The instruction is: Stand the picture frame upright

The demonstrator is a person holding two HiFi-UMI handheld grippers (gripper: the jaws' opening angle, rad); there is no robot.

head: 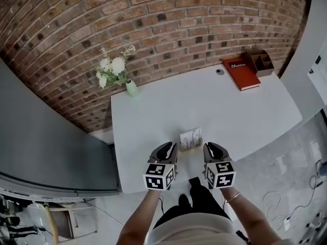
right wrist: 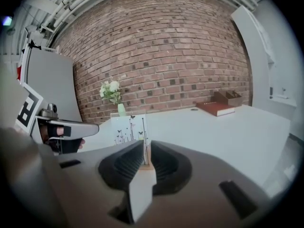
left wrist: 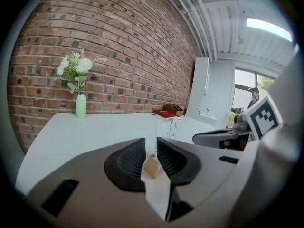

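Note:
The picture frame (head: 191, 138), a small white card with stems and butterflies on a wooden base, stands close to the front edge of the white table (head: 240, 111). My left gripper (head: 167, 148) is at its left edge and my right gripper (head: 210, 148) at its right edge. In the right gripper view the jaws are shut tight on the frame's (right wrist: 129, 128) side edge. In the left gripper view the frame (left wrist: 167, 127) shows edge-on. Its wooden base sits between that gripper's (left wrist: 151, 148) jaws, which stand wider than the frame, with a gap showing.
A green vase of white flowers (head: 131, 87) stands at the table's far left corner. A red book (head: 241, 73), a brown organiser (head: 261, 61) and a small round cap (head: 219, 71) lie at the far right. A brick wall runs behind. My legs are below the front edge.

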